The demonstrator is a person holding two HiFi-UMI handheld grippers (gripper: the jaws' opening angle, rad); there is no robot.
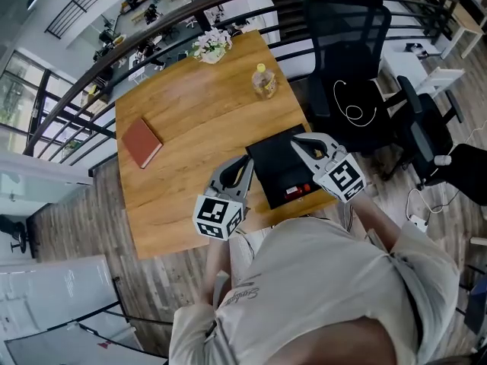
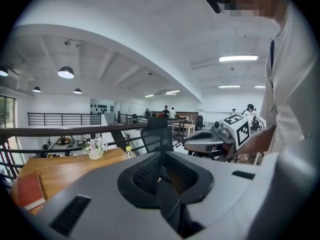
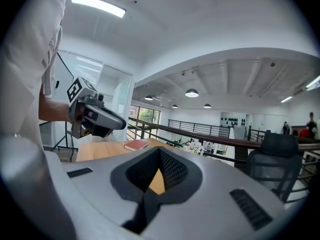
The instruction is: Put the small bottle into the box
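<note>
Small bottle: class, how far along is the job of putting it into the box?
Done: nothing; the bottle stands far across the table, apart from the black box at the near edge. In hand: nothing; left gripper and right gripper are shut, empty. Left: fetch the bottle, box it.

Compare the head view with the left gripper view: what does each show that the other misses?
Only the head view: the black box at the table's near right corner, with something red inside it.
Only the left gripper view: a look along the left gripper, its tongs shut with nothing between them, plus ceiling lamps and distant people.
Both: the wooden table, red book, yellow-capped small bottle, white flowers, black office chair and right gripper.
</note>
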